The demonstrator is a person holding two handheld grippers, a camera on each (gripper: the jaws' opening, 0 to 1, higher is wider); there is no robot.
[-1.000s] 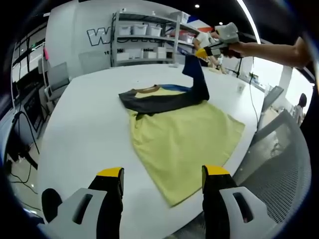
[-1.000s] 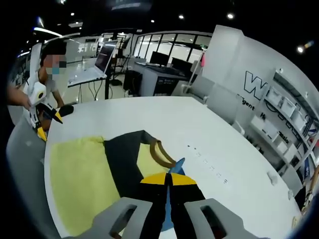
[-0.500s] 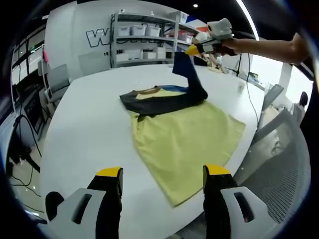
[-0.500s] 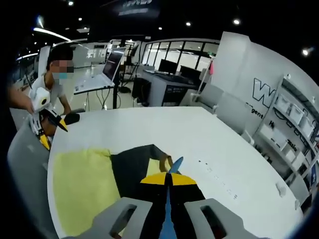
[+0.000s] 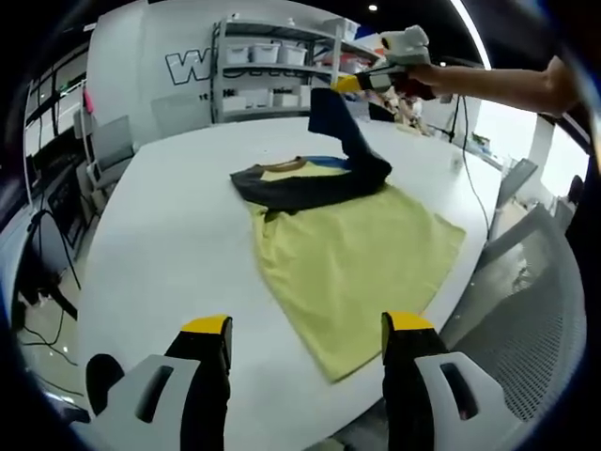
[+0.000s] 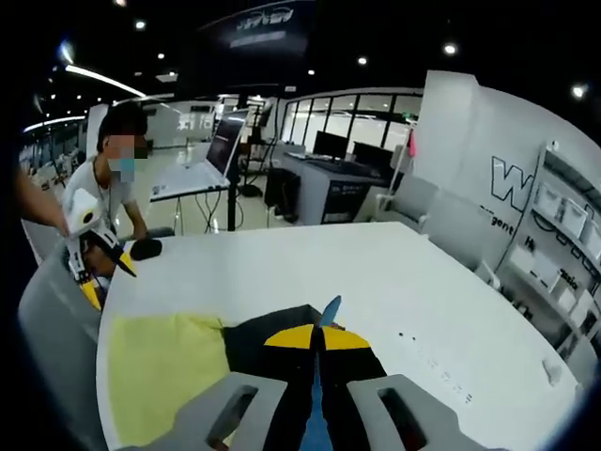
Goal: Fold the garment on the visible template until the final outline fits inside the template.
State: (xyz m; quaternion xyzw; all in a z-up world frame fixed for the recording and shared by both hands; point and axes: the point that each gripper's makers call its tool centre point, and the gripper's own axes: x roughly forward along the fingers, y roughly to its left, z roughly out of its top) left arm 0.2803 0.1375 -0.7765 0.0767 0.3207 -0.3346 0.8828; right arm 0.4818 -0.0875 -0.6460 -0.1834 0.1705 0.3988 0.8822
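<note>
Left gripper view: yellow garment with dark sleeves spread flat on white round surface, near its edge. Left tongs released, jaws wide apart, hovering above bare surface just beside garment hem. Right tongs raised above garment, clenched on dark sleeve, sleeve lifted clear of surface. Shelving with white bins behind.

Right gripper view: right tongs clamped shut on dark sleeve with blue edge; yellow body lying on surface. Left tongs at far edge.
</note>
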